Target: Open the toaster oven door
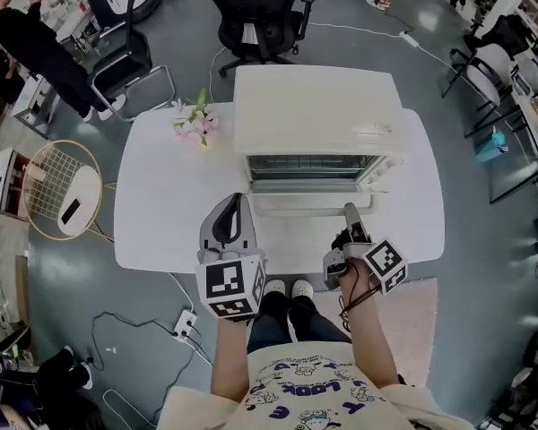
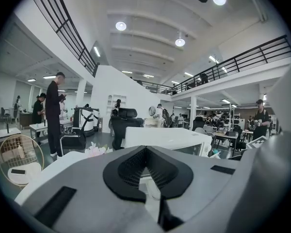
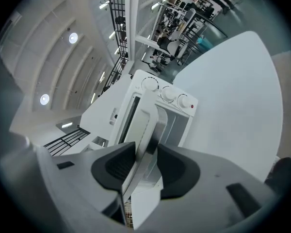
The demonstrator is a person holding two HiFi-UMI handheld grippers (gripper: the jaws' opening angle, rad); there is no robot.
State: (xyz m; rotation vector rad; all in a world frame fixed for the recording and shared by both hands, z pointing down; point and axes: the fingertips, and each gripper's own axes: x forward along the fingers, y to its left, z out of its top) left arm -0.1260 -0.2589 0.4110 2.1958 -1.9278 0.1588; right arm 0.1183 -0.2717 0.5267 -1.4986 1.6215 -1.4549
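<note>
A cream toaster oven [image 1: 318, 115] stands at the back of the white table [image 1: 161, 213]. Its door [image 1: 296, 206] hangs folded down toward me, and the rack inside shows. My right gripper [image 1: 351, 215] is at the door's right end. In the right gripper view the door handle [image 3: 148, 123] runs between the pads of that gripper [image 3: 145, 154], which are shut on it. The three knobs [image 3: 167, 93] show beyond. My left gripper [image 1: 238, 200] hovers by the door's left end, shut on nothing. In the left gripper view this gripper [image 2: 146, 149] points at the oven [image 2: 165, 139].
Pink flowers [image 1: 195, 122] lie on the table left of the oven. A black office chair [image 1: 260, 12] stands behind the table. A round wire side table [image 1: 63, 189] and a person in black [image 1: 36, 43] are at the left. A power strip [image 1: 185, 324] lies on the floor.
</note>
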